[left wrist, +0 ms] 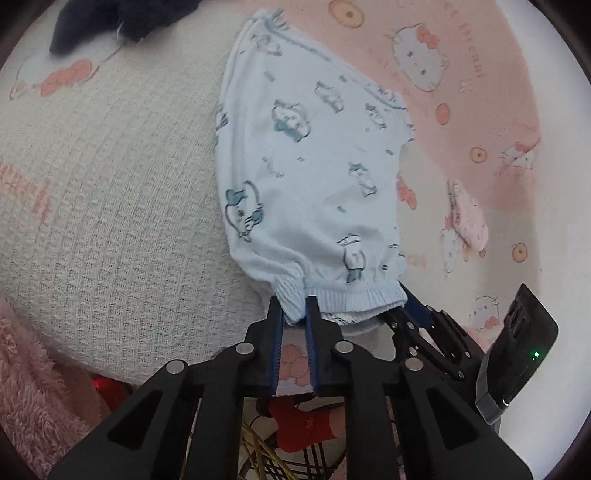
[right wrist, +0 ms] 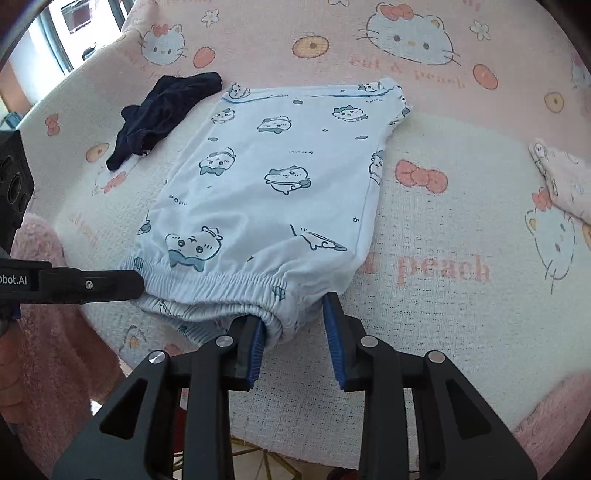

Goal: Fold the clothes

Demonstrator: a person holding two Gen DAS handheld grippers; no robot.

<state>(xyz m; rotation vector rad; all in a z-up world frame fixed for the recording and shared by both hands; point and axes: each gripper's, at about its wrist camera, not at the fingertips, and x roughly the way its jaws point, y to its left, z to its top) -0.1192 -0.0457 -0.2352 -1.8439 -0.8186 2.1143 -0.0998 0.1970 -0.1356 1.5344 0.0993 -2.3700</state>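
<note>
Light blue shorts point(left wrist: 314, 177) point(right wrist: 280, 177) printed with cartoon animals lie flat on a cat-print blanket, elastic waistband toward me. My left gripper point(left wrist: 293, 306) is shut on one end of the waistband, with a fold of the elastic pinched between its blue pads. In the right wrist view one of its fingers point(right wrist: 122, 284) reaches that end from the left. My right gripper point(right wrist: 293, 312) is shut on the other waistband corner; the bunched fabric touches both pads only at the tips. One of its fingers point(left wrist: 415, 306) shows at the waistband's right end in the left wrist view.
A dark navy garment point(right wrist: 162, 110) point(left wrist: 110, 18) lies crumpled beyond the shorts' far corner. A small pink folded cloth point(right wrist: 561, 181) point(left wrist: 469, 221) sits to the right. The blanket point(right wrist: 443, 206) ends just behind the grippers, with pink fluffy fabric point(left wrist: 26, 387) at its near edge.
</note>
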